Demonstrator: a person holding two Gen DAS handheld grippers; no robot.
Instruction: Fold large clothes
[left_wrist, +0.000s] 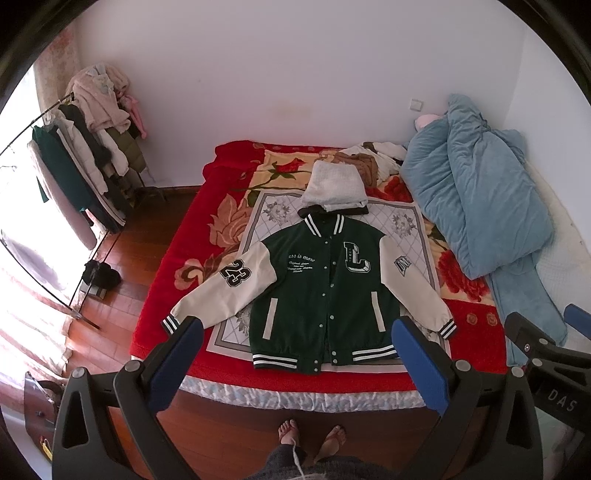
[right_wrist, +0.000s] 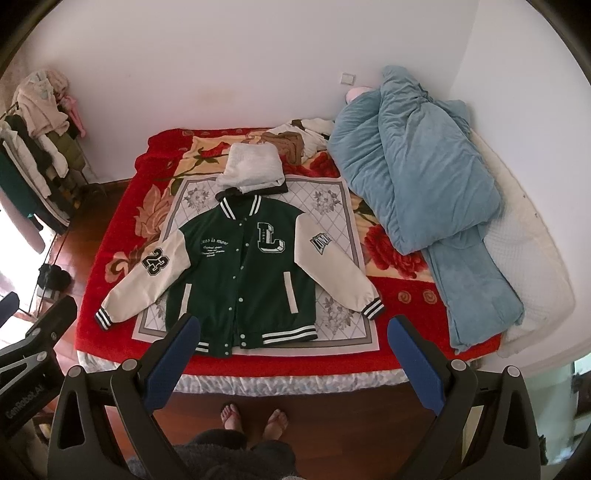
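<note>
Currently the green varsity jacket lies flat, buttoned, cream sleeves spread.

A green varsity jacket with cream sleeves is lying flat and face up on the bed, snapped shut down the front, collar pointing toward the wall and striped hem toward the foot of the bed. Both sleeves are spreading outward and down; one is showing a "23" patch, and the chest is bearing a large "L". Just beyond its collar, a folded white garment is sitting on top of something dark.
</note>
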